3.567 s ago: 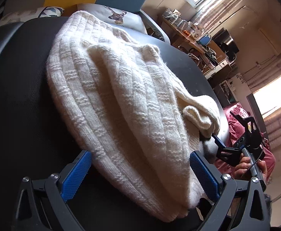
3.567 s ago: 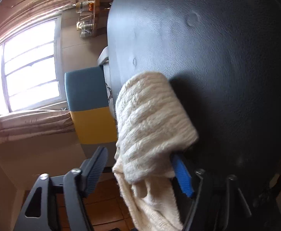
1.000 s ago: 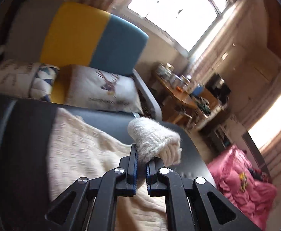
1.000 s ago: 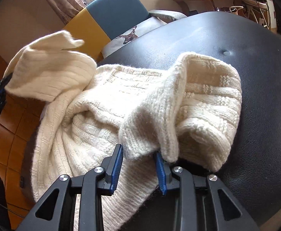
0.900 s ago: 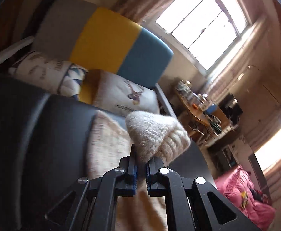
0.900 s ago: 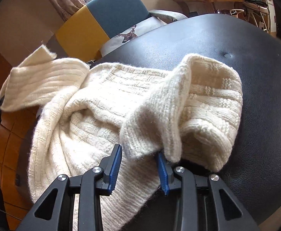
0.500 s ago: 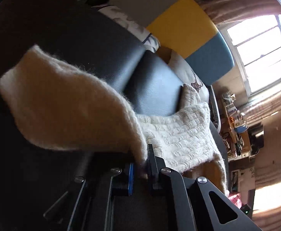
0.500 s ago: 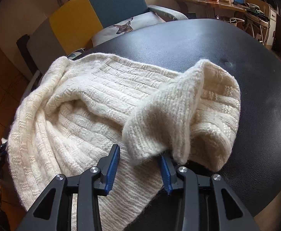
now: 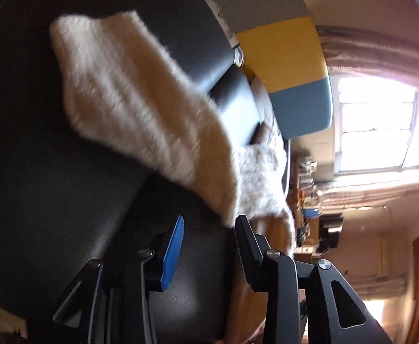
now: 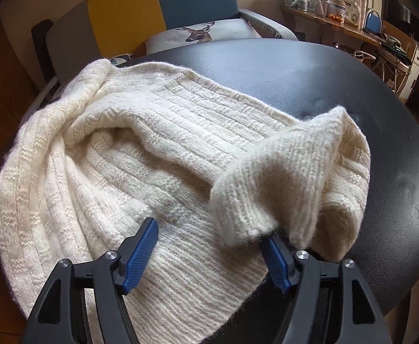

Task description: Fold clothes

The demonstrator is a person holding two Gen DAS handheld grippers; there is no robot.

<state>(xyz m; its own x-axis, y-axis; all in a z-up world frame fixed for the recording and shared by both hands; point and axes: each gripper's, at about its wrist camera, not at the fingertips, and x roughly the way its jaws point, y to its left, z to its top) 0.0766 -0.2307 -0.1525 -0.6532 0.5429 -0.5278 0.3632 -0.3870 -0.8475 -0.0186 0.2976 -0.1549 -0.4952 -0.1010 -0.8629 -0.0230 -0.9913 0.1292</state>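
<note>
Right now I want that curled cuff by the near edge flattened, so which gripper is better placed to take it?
Right. The right gripper has open jaws straddling the sweater, with the cuff resting against one jaw. The left gripper is open at the far sleeve.

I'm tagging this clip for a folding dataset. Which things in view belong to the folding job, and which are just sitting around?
Part of the job:
- cream knit sweater
- black table it lies on
- left gripper, jaws open
- right gripper, jaws open

Just around:
- deer cushion
- yellow and blue chair
- cluttered wooden shelf
</note>
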